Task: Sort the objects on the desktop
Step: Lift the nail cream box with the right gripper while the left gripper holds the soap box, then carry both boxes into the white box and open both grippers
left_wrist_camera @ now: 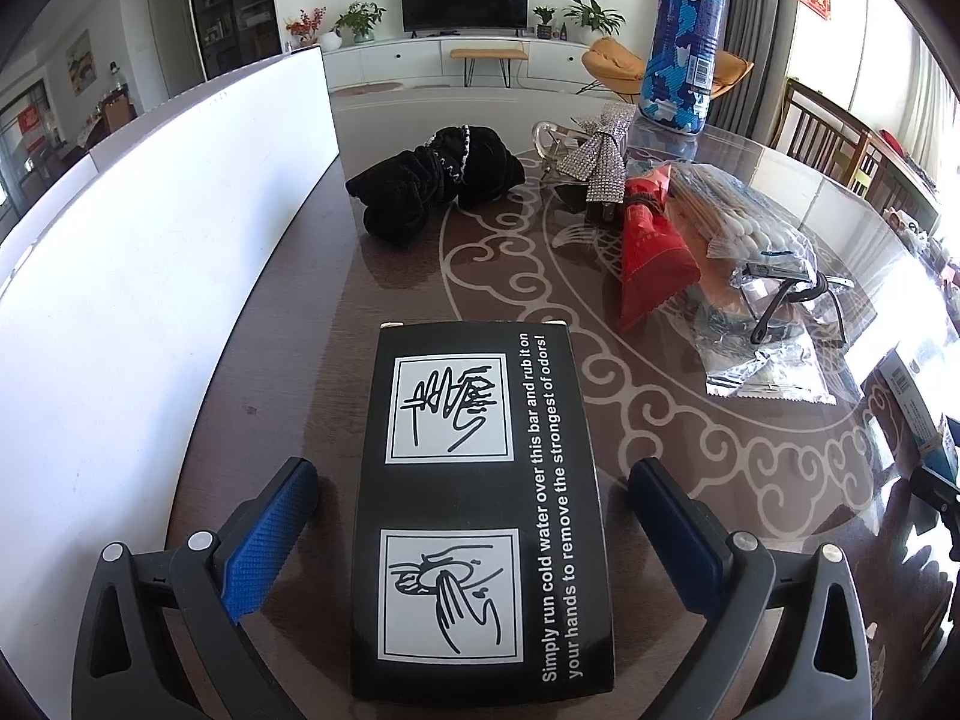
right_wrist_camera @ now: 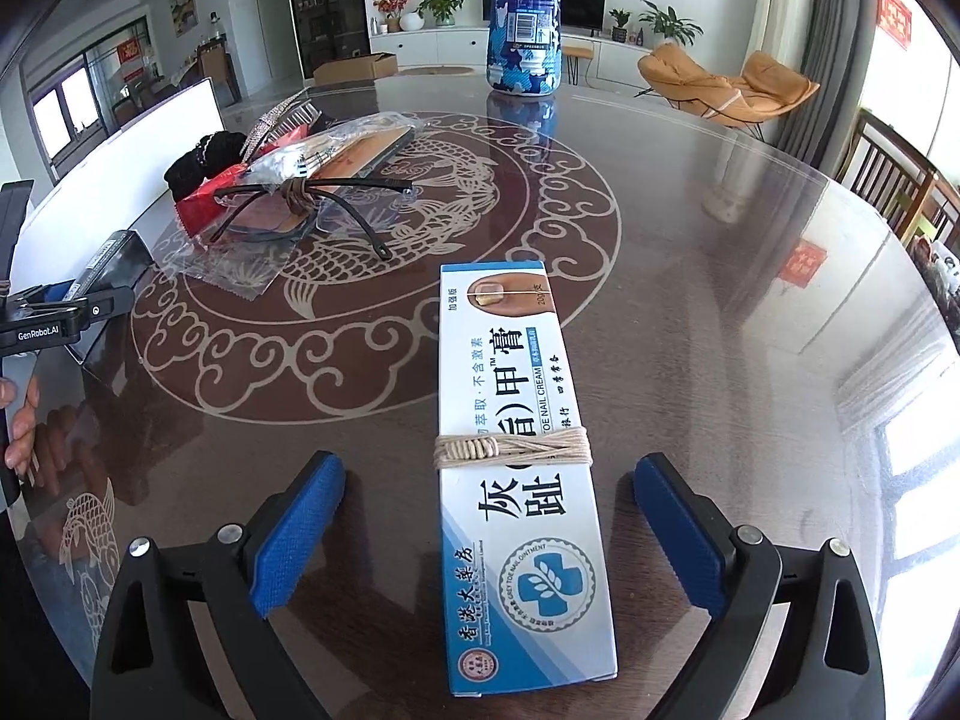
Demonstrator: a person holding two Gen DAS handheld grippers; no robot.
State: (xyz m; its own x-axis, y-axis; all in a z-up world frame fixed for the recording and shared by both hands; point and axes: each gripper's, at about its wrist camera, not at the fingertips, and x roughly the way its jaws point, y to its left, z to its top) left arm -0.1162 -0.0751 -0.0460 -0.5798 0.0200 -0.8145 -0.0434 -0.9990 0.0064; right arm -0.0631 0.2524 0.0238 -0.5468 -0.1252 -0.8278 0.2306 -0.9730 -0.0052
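My left gripper is open, its blue pads on either side of a black box with white hand-washing pictures, lying flat on the table; the pads do not touch it. My right gripper is open around a white and blue nail cream box bound with string, also lying flat and untouched. The left gripper and the black box show at the left edge of the right wrist view.
A white board stands along the left. Farther back lie a black scrunchie, a rhinestone bow, a red packet, a cotton swab bag, glasses and a tall blue camouflage can.
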